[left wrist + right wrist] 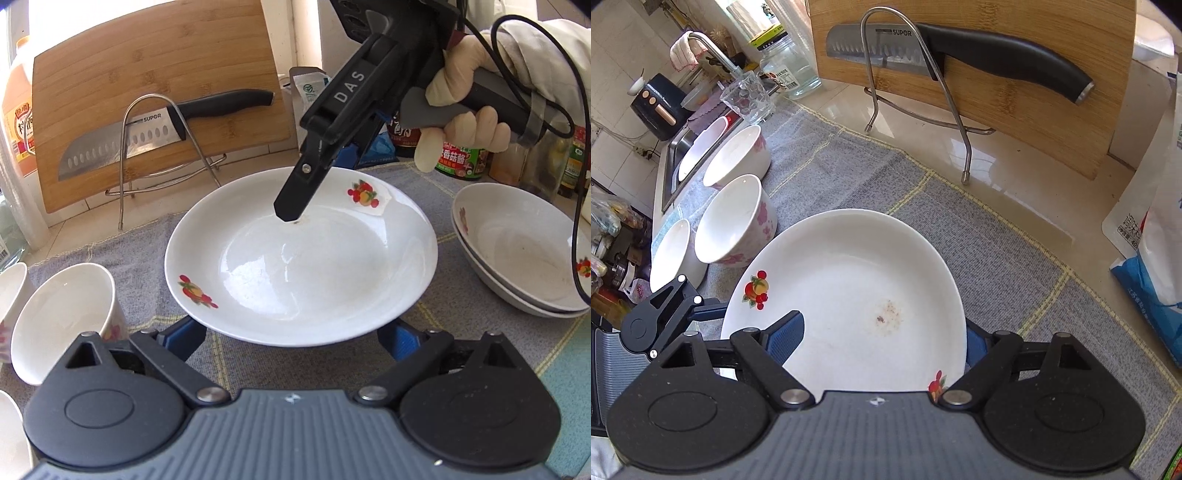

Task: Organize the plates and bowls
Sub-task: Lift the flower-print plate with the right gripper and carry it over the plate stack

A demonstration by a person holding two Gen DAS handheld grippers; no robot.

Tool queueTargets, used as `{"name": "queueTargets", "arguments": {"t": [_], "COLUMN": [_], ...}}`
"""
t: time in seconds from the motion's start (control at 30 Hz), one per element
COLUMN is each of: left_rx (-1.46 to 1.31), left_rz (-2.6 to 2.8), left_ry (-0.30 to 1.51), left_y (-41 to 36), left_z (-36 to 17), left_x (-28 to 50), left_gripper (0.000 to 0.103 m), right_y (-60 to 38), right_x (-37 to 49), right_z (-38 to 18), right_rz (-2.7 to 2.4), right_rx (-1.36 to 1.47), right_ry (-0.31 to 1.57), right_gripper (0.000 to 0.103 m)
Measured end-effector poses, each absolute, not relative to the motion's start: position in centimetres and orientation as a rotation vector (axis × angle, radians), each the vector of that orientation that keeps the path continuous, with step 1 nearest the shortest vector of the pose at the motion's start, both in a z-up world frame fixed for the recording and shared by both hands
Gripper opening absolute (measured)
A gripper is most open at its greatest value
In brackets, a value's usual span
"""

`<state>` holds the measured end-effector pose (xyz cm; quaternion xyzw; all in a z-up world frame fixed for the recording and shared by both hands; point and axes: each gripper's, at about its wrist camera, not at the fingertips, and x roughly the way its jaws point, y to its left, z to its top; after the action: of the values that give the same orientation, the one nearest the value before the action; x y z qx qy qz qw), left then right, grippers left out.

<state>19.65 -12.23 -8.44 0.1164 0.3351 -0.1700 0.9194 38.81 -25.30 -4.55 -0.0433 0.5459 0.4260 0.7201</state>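
Glossy glazed plate (849, 280) on rough woven cloth mat (1015, 258); matt wooden, perhaps bamboo, cutting board (155, 74).

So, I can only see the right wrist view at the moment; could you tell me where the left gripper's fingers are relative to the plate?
Observer: The left gripper is wide open, and both fingertips reach under the near rim of the plate.
Operator: Thank you. Is there a stack this plate could join?
Observer: Possibly. Two stacked dishes with a similar fruit print sit on the cloth, to the plate's right in the left wrist view.
Operator: And how does my gripper look from there?
Observer: One finger of the right gripper reaches inside the plate's far side, its tip on the surface. The other finger is mostly hidden behind it.
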Motion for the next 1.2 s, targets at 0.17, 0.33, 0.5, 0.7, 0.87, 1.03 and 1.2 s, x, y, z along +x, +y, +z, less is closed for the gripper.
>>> {"name": "queueTargets", "arguments": {"t": [0.17, 0.33, 0.5, 0.7, 0.87, 1.03, 1.2], "left_rx": [0.253, 0.261, 0.283, 0.302, 0.317, 0.343, 0.365], "left_rz": [-0.388, -0.443, -0.502, -0.573, -0.624, -0.673, -0.723], "left_ry": [0.67, 0.655, 0.638, 0.632, 0.631, 0.628, 0.624], "left_y": [-12.6, -13.4, -14.5, -15.7, -16.6, -17.7, -18.8], "left_z": [-7.5, -6.7, -6.2, -5.8, -5.4, -5.3, -5.4], "left_x": [18.7, 18.0, 17.1, 16.1, 15.6, 15.0, 14.8], "left_gripper": [0.098, 0.098, 0.098, 0.098, 0.098, 0.098, 0.098], "right_y": [-26.6, -28.5, -30.7, -33.4, -35.5, -37.4, -39.3], "right_x": [37.4, 35.8, 34.1, 31.8, 29.8, 28.0, 26.6], "right_z": [-3.3, -2.4, -1.9, -1.8, -1.8, -1.8, -2.0], "right_rz": [0.91, 0.865, 0.813, 0.744, 0.699, 0.654, 0.612], "right_rx": [-0.088, -0.069, -0.041, -0.006, 0.021, 0.047, 0.08], "right_ry": [1.184, 1.166, 1.15, 1.146, 1.137, 1.128, 1.122], "right_gripper": [0.09, 0.09, 0.09, 0.09, 0.09, 0.09, 0.09]}}
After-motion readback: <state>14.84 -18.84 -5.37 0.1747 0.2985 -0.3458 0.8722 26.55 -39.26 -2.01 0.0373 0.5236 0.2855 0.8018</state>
